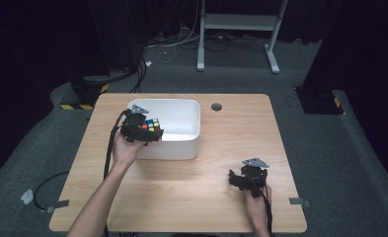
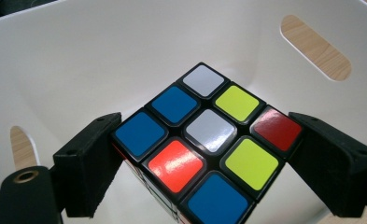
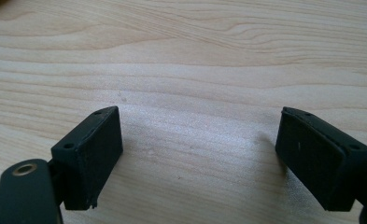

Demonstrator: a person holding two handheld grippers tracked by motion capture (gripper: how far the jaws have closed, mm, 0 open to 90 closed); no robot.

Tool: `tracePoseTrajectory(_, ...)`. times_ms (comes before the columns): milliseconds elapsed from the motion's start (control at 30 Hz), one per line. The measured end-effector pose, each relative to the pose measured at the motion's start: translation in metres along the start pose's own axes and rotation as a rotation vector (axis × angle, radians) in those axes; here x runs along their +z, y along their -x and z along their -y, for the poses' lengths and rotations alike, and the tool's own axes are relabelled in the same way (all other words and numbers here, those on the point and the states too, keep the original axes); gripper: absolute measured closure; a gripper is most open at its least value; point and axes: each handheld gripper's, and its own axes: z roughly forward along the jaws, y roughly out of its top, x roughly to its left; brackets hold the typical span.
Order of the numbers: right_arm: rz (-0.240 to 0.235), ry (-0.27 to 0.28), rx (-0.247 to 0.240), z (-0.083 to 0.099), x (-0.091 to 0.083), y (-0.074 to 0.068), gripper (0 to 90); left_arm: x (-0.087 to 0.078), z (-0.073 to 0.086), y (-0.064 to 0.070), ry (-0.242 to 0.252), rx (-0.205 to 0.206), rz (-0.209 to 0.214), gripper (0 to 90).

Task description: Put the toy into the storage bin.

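wooden table (image 1: 191,182), grey carpet (image 1: 349,148), cables (image 1: 181,42)

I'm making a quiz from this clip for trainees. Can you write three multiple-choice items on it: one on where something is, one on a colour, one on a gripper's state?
1. Where is the cube?
A. On the bare table beside the right gripper
B. Held over the inside of the white bin
C. On the floor

2. What colour is the centre tile of the cube face that the left gripper view shows?
A. White
B. Green
C. Black

3. How is the right gripper?
A. Shut on the cube
B. Shut on a cable
C. Open over the table

Answers:
1 B: the left gripper holds it with white bin walls all around it.
2 A: the middle tile is white, among blue, yellow, red and orange ones.
3 C: its jaws stand wide apart with bare wood between them.
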Motion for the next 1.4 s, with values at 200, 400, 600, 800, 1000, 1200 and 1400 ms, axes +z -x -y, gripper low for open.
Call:
tracePoseTrajectory(200, 0.000, 0.000, 0.000, 0.000, 0.000, 0.000, 14.6, 0.005, 0.000, 0.001, -0.029, 0.004, 0.004, 13.5)
tracePoseTrajectory(400, 0.000, 0.000, 0.000, 0.000, 0.000, 0.000, 14.7, 0.004, 0.003, 0.000, 0.009, -0.016, 0.027, 11.6)
tracePoseTrajectory(600, -0.001, -0.001, 0.001, 0.000, 0.000, 0.000, 14.3, -0.001, 0.002, -0.001, 0.022, -0.017, 0.042, 8.5)
tracePoseTrajectory(800, -0.001, -0.001, -0.001, 0.000, 0.000, 0.000, 14.3, -0.008, 0.003, -0.003, 0.047, -0.023, 0.040, 8.5)
tracePoseTrajectory(1000, -0.001, -0.001, 0.001, 0.000, 0.000, 0.000, 14.3, -0.015, 0.004, -0.005, 0.062, -0.024, 0.051, 9.9)
tracePoseTrajectory(1200, -0.001, -0.001, 0.000, 0.000, 0.000, 0.000, 14.3, -0.023, 0.006, -0.008, 0.079, -0.027, 0.047, 10.9)
tracePoseTrajectory(1400, -0.001, -0.001, 0.000, 0.000, 0.000, 0.000, 14.3, -0.030, 0.008, -0.011, 0.103, -0.040, 0.046, 11.2)
